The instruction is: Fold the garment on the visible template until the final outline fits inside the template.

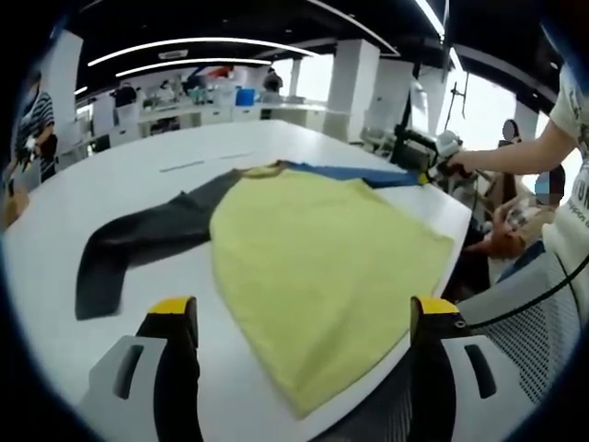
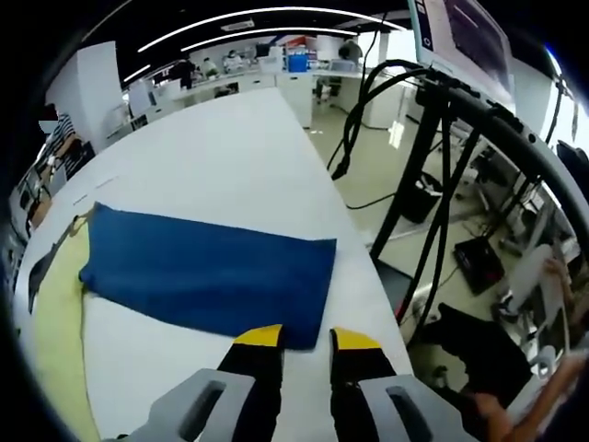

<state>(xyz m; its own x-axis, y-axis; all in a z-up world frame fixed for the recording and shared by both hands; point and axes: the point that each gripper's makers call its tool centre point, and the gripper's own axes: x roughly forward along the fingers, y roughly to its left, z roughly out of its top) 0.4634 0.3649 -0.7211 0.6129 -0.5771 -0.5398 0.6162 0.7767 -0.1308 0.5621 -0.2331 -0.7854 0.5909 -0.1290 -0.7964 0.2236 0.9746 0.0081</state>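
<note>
Lying flat on the white table (image 1: 138,166), the yellow-bodied garment (image 1: 322,267) with grey and blue sleeves stretched far. Left gripper (image 1: 304,318) hovered, jaws apart; right gripper (image 2: 299,341) pinched the blue sleeve (image 2: 212,272) edge.

Item count: one garment (image 1: 313,267), comprising one yellow body panel, one dark grey sleeve (image 1: 138,244) and one blue sleeve (image 2: 212,276). One white table (image 1: 129,175) carries it. Grippers: two, the left gripper (image 1: 304,318) and the right gripper (image 2: 306,339), each with two yellow-tipped jaws. One black metal stand (image 2: 433,184) is beside the table. At least three people are visible in the background of the left gripper view.
</note>
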